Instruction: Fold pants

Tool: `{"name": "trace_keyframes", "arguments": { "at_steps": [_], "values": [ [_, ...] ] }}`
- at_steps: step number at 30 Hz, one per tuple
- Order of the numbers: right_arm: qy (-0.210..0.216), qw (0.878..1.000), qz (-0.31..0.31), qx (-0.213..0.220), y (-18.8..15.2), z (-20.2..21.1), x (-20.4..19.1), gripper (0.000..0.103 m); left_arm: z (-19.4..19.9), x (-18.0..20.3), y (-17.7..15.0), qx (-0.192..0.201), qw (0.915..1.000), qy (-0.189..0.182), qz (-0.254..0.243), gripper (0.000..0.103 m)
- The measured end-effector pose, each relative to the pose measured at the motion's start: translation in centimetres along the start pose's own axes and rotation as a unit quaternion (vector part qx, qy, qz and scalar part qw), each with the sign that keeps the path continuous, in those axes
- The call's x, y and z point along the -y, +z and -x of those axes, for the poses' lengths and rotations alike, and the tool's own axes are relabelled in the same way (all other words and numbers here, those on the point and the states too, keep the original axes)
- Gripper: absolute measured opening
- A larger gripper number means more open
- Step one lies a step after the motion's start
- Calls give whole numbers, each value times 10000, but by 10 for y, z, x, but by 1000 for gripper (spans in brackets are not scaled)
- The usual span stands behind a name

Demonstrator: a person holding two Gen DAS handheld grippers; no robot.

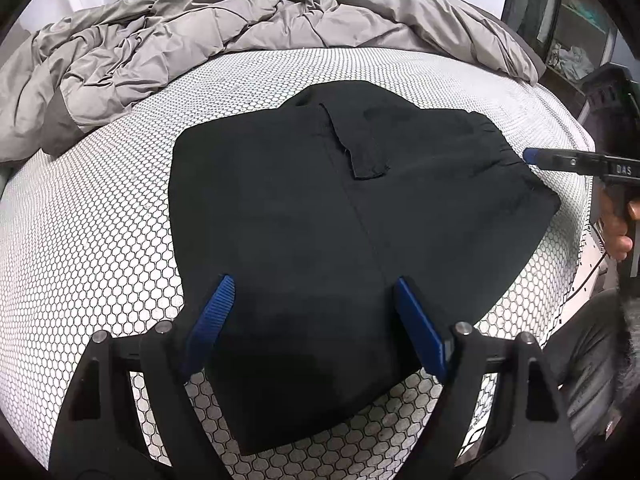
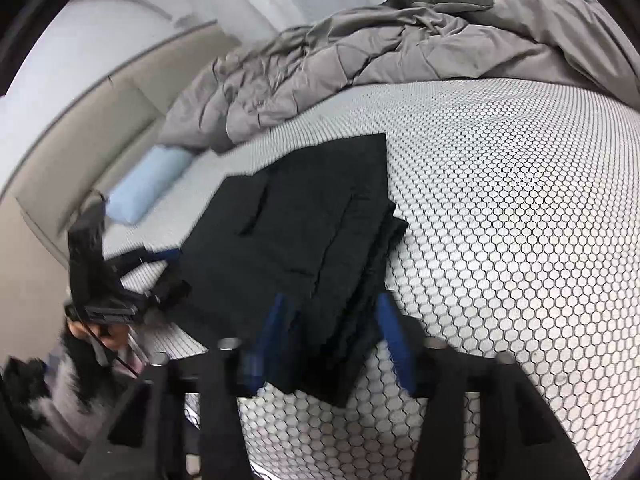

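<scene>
The black pants [image 1: 320,216] lie folded into a compact, layered bundle on the bed [image 1: 100,240], on its honeycomb-patterned cover, so the folding looks nearly done and the step in hand seems to be tidying or letting go of the bundle. The left claw [image 1: 312,320] hovers over the near edge of the bundle with its blue fingers wide apart, the cloth showing between them but not pinched. The right claw [image 2: 332,340] sits at the stacked corner of the pants [image 2: 304,240]; its fingers stand partly apart with the layered edge between them, and they do not appear to press on it, though blur makes this hard to be sure of. The next move probably calls for squaring the edges or backing both claws away without dragging the top layer. The left wrist view shows the flat top face, a loose flap and the right claw's tip [image 1: 532,156] at the far side. Only the right wrist view shows the stepped edges of the layers and a pale blue pillow [image 2: 148,184] beyond, near the rumpled grey duvet [image 2: 360,60].
</scene>
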State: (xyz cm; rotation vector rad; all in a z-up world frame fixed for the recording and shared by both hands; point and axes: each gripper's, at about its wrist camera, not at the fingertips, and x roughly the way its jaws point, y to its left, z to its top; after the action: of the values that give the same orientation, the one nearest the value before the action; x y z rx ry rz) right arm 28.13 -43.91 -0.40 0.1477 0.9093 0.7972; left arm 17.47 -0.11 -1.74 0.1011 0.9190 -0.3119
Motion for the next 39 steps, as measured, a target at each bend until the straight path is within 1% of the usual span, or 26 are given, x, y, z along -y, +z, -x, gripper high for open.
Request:
{"name": "trace_keyframes", "arguments": {
  "at_steps": [3, 4, 5, 7, 9, 11, 12, 13, 14, 15, 17, 19, 21, 23, 24, 25, 26, 27, 28, 31, 33, 35, 36, 37, 38, 39],
  "values": [
    [-114, 9992, -169, -340, -2, -22, 6, 52, 0, -4, -1, -17, 10000, 20, 87, 81],
    [-218, 9987, -138, -449, -4, -30, 5, 43, 1, -2, -2, -14, 9999, 31, 115, 81],
    [-229, 9986, -59, -466, -4, -33, 1, 38, 1, -4, -2, -15, 9999, 41, 144, 81],
    [-297, 9991, 230, -212, -1, -20, -13, 21, 3, -6, -3, -11, 9998, 48, 186, 81],
    [-174, 9995, 193, -173, -2, -9, -13, 21, 4, -8, -5, -11, 9998, 35, 218, 81],
    [-437, 9980, 202, -406, -6, -18, -6, 23, 4, -10, -6, -52, 9997, -27, 255, 81],
    [-497, 9974, 124, -515, -7, -24, -1, 29, 6, -13, -6, -49, 9995, -72, 288, 81],
    [-436, 9976, -79, -536, -7, -27, 5, 38, 9, -16, -6, -25, 9992, -126, 367, 81],
    [-356, 9980, -251, -458, -5, -23, 11, 43, 13, -21, -7, 22, 9986, -198, 481, 81],
    [-311, 9984, -350, -329, -3, -17, 13, 52, 16, -28, -6, 63, 9980, -260, 573, 81],
    [-187, 9990, -410, -45, 1, -4, 15, 54, 22, -47, -8, 186, 9937, -447, 1006, 81],
    [-11, 9985, -549, 65, 3, -4, 19, 59, 17, -68, -11, 147, 9873, -476, 1510, 81],
    [60, 9977, -675, -42, 3, -12, 24, 60, 9, -82, -16, 36, 9809, -436, 1898, 80],
    [-3, 9972, -709, -255, 2, -29, 26, 60, -7, -95, -21, -128, 9714, -742, 2251, 67],
    [41, 9970, -730, -272, 2, -35, 27, 59, -12, -98, -22, -150, 9677, -940, 2336, 56],
    [156, 9966, -784, -219, 6, -44, 25, 50, -15, -99, -21, -133, 9652, -1072, 2380, 48],
    [297, 9961, -807, -198, 7, -47, 24, 41, -17, -101, -17, -92, 9641, -1144, 2394, 46],
    [334, 9961, -792, -180, 9, -50, 21, 38, -17, -102, -13, -60, 9647, -1151, 2369, 39],
    [266, 9970, -716, -104, 12, -51, 16, 35, -18, -102, -7, -39, 9658, -1109, 2342, 36],
    [46, 9974, -712, 129, 22, -57, 12, 34, -25, -104, 11, 47, 9706, -782, 2276, 36],
    [-122, 9962, -829, 222, 28, -66, 15, 34, -35, -109, 18, 35, 9696, -684, 2351, 36],
    [-344, 9957, -838, 194, 35, -76, 17, 35, -39, -113, 21, 11, 9666, -643, 2479, 37],
    [-337, 9953, -890, 165, 36, -76, 18, 39, -38, -114, 21, 9, 9662, -618, 2502, 38],
    [-321, 9950, -935, 143, 36, -76, 19, 46, -34, -112, 21, 22, 9675, -525, 2472, 38],
    [-357, 9946, -972, 90, 39, -76, 19, 49, -30, -108, 20, 19, 9704, -402, 2383, 39],
    [-392, 9946, -962, 79, 40, -74, 18, 56, -30, -102, 22, 8, 9729, -293, 2294, 42]
  ]
}}
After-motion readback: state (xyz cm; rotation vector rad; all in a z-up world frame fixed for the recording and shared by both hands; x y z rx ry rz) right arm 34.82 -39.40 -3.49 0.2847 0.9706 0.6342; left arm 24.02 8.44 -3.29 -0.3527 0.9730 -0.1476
